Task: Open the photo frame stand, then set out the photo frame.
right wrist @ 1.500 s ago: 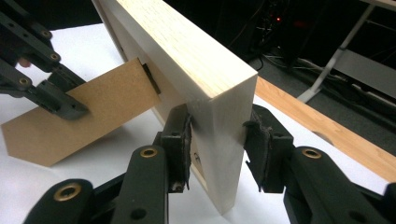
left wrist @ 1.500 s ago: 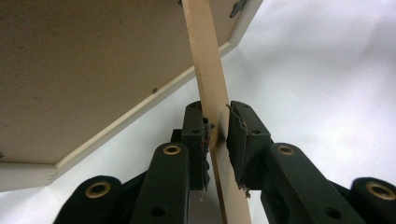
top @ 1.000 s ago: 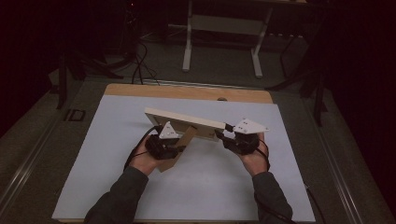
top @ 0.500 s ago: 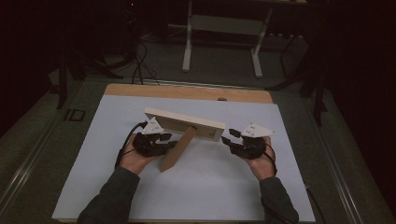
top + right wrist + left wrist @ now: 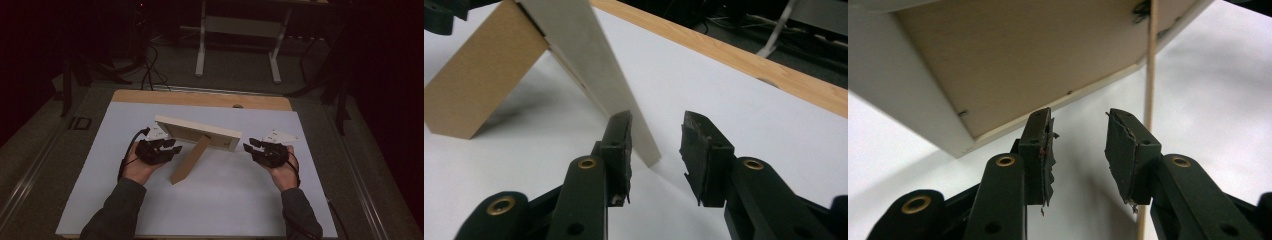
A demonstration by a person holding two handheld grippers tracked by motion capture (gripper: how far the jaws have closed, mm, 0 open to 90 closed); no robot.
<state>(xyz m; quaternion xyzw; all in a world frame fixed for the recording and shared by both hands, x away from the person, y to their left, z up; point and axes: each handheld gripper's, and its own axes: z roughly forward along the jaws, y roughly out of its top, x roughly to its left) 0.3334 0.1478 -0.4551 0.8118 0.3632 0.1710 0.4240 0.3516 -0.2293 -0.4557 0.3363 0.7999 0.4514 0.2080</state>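
A pale wooden picture frame [image 5: 197, 131] stands on the white mat, back toward me, leaning on its brown cardboard stand [image 5: 190, 160]. My left gripper [image 5: 172, 147] sits just off the frame's left end, open, with nothing between its jaws. In the left gripper view the frame's back [image 5: 1013, 55] hangs above and beyond the left gripper [image 5: 1079, 125]. My right gripper [image 5: 250, 146] is a short gap off the frame's right end. Its jaws have just been closing with nothing between them, and it stays open. The frame's edge [image 5: 589, 60] and stand [image 5: 479, 85] lie past the right gripper [image 5: 655, 127].
The white mat [image 5: 210, 200] covers most of the wooden table, whose bare far edge [image 5: 200, 98] shows beyond the frame. Behind the table, white desk legs [image 5: 201, 45] and cables [image 5: 147, 70] sit on the dark floor.
The frame has come down from a tilted hold to stand on its prop. Both grippers have drawn back sideways from its ends.
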